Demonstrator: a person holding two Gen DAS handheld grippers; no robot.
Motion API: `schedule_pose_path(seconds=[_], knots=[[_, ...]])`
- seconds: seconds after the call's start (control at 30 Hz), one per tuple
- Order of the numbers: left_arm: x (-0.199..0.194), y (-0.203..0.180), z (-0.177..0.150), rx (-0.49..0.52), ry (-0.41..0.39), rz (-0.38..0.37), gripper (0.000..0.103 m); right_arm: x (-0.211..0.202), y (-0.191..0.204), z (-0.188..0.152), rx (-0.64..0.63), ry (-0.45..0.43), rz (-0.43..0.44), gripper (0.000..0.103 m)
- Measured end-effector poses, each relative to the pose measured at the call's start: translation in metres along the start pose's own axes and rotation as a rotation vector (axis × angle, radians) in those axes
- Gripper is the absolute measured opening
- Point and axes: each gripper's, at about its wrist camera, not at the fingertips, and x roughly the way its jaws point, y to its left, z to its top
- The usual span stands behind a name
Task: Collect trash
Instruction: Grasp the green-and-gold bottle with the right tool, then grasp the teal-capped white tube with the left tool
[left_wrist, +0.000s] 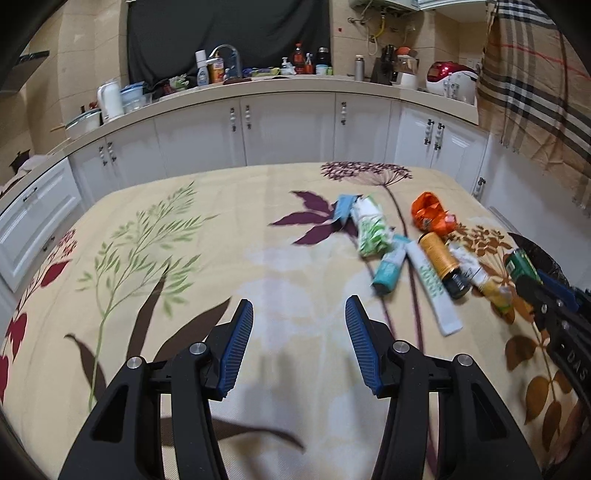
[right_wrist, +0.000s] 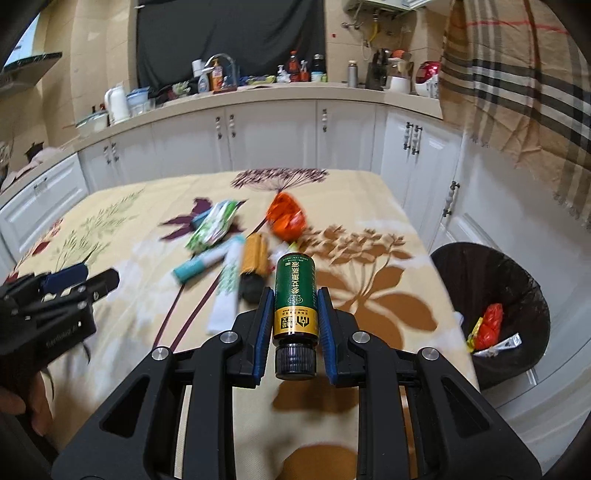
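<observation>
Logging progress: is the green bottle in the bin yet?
No. The green bottle sits clamped in the right tongs, above the table, beside the bin.

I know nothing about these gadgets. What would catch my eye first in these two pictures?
Probably the green bottle, clamped between the blue pads of the right gripper above the flowered tablecloth. Behind it a bright heap of trash lies on the cloth, topped by an orange wrapper. At the table's right stands a black bin, already holding some wrappers, while the left gripper hangs open and empty.
</observation>
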Motion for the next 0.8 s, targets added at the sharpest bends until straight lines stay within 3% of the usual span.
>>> schedule_pose_path(seconds=[0.4,0.8], knots=[[0.034,-0.038,0.035,0.039,0.028,-0.052,0.052,0.033,-0.041,0.040,0.035,-0.034,-0.039,0.023],[0.067,-0.053,0.038,0.085,0.149,-0.098,0.052,0.060,-0.053,0.048,0.044,0.013,-0.031,0.023]])
